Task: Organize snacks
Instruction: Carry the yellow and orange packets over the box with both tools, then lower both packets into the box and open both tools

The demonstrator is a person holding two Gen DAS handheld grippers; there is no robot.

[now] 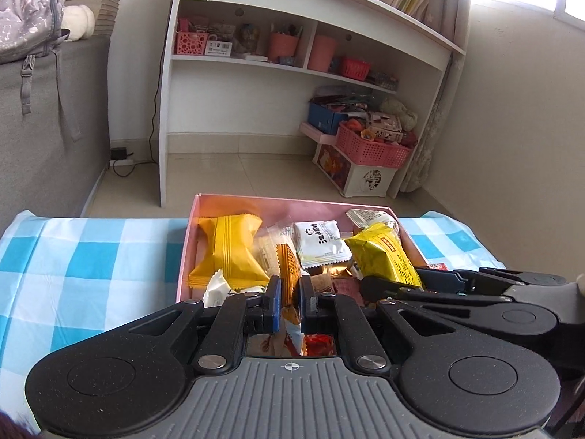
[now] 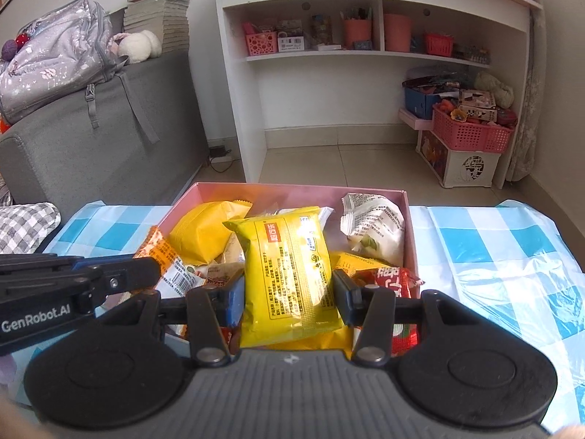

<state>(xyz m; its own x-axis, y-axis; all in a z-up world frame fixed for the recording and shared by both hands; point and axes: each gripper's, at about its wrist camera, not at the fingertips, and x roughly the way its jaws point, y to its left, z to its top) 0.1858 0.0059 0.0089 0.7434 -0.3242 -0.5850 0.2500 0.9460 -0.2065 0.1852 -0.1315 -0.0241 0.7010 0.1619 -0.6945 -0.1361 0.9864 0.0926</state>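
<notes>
Your left tool (image 1: 290, 294) is held low over the near edge of the pink box (image 1: 256, 201), pointing forward along the desk (image 1: 91, 256), its fingers clamped on an orange-striped packet (image 1: 287, 270) that stands on edge between them, long axis running away from you. Your right tool (image 2: 289, 298) sits just to its right at about the same height, also pointing forward, its fingers closed against the two sides of a yellow packet (image 2: 289, 267). That packet is lifted over the box's contents, flat face toward the camera, long axis running forward from the tool and tilted slightly left. Ahead of the right tool, a white printed bag (image 2: 373, 226) lies in the box's far right corner; a plain yellow pouch (image 2: 203, 228) lies ahead to the left.
</notes>
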